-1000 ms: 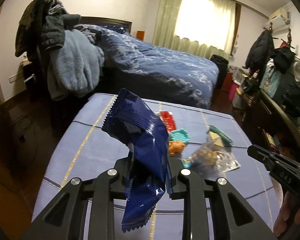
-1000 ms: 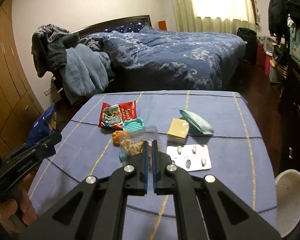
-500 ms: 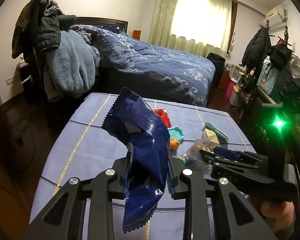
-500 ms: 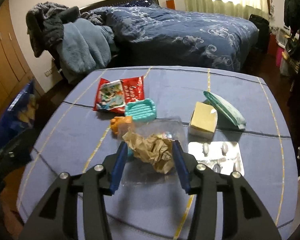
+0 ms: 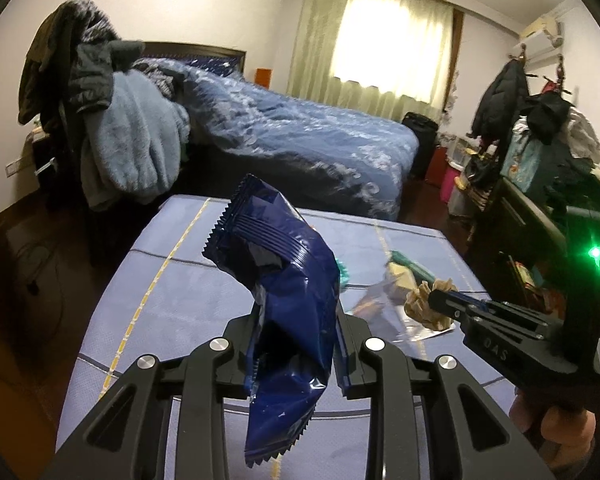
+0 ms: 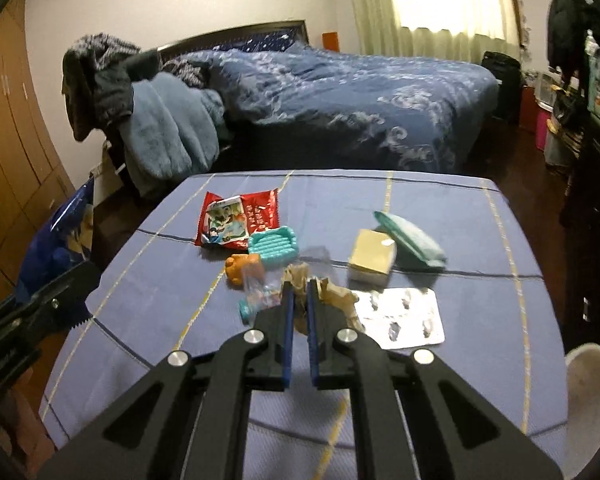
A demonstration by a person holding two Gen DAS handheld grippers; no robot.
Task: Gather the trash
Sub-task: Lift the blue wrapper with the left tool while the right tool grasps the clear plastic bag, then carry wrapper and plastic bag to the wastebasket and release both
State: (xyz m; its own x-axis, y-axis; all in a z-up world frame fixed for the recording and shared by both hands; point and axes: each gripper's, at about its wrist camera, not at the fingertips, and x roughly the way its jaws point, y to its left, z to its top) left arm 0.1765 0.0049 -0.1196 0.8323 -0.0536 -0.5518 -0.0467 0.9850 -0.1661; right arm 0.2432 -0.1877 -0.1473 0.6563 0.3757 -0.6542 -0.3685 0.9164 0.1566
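Observation:
A dark blue snack bag (image 5: pixel 284 272) stands up between my left gripper's (image 5: pixel 296 320) fingers, which are shut on its crumpled middle above the blue-clothed table (image 5: pixel 172 304). The same bag (image 6: pixel 60 240) shows at the left edge of the right wrist view. My right gripper (image 6: pixel 299 292) is shut on a crumpled brown paper ball (image 6: pixel 332 296), pinching its near edge. In the left wrist view the right gripper (image 5: pixel 436 300) comes in from the right with the paper ball (image 5: pixel 420 312) at its tips, just above the cloth.
On the table lie a red snack wrapper (image 6: pixel 236 220), a teal ridged dish (image 6: pixel 274 246), an orange toy (image 6: pixel 240 268), clear plastic (image 6: pixel 260 292), a beige box (image 6: pixel 372 256), a teal packet (image 6: pixel 412 240) and a pill blister (image 6: pixel 404 320). A white round container (image 6: pixel 592 380) sits lower right; a bed (image 6: pixel 360 100) lies behind.
My right gripper opened around the brown paper ball, then closed on it and drew it up off the clear plastic. The left gripper kept the blue bag and hardly moved.

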